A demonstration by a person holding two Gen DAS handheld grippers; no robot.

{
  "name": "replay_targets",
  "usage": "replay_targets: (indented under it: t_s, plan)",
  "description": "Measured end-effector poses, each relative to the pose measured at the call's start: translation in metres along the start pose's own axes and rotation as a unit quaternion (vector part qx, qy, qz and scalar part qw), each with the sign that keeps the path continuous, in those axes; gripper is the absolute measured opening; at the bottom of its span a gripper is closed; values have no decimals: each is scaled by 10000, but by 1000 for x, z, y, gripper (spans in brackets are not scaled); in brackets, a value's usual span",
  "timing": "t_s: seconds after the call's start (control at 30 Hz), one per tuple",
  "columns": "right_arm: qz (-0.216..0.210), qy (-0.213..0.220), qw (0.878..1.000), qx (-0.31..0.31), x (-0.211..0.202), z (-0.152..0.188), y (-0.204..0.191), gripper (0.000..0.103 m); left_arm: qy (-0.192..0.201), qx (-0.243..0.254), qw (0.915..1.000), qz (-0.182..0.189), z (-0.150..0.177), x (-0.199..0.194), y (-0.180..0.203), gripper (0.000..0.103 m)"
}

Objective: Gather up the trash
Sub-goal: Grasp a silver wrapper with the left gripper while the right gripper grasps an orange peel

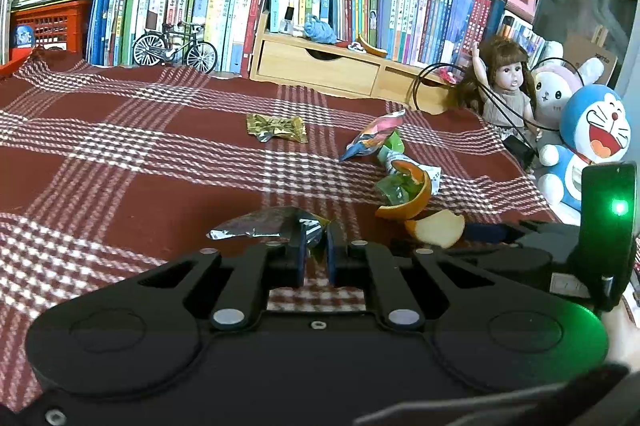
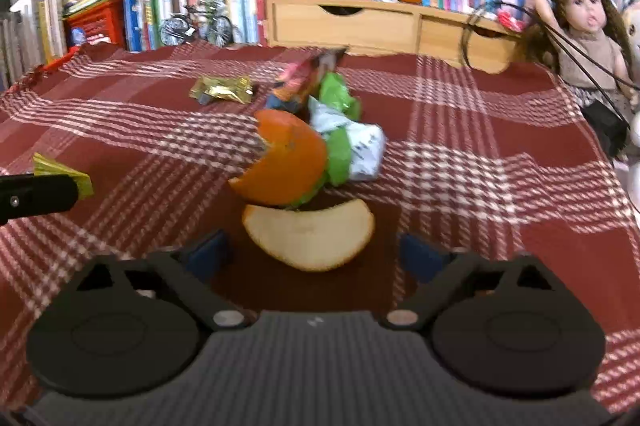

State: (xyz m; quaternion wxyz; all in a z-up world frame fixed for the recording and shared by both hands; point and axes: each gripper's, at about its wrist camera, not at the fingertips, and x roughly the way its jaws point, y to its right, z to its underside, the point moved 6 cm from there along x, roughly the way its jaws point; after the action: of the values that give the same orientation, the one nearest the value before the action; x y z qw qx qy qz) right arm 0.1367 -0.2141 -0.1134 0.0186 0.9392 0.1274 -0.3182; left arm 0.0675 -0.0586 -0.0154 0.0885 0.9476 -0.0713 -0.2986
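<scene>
Peel slice [image 2: 310, 240] crosswise (curved edge nearest)

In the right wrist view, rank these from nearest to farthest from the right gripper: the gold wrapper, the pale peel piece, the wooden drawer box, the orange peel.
From the right gripper:
1. Pale peel piece, just ahead of the open fingers.
2. Orange peel, right behind it, centre.
3. Gold wrapper, farther back, left of centre.
4. Wooden drawer box, at the rear under the books.
</scene>
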Motion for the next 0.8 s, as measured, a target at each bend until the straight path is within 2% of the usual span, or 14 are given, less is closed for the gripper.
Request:
replay_targets:
  t_s: [0.07,0.23,0.57,0.8]
  plan:
    - [-43,73,10000,-14,-6,0,-4,63,18,34,10000,19,2,-5,-3,9]
    - [-102,282,9996,-12,-20,1,-10,51,50,77,9999,78,5,-17,-6,9]
    - [-505,714,9961,56,-77,20,-35,48,67,309,9993,198,25,-62,-9,9]
    - [-862,818,9928,-163,-125,46,-64,48,-90,379,9986,370,50,-105,-9,9]
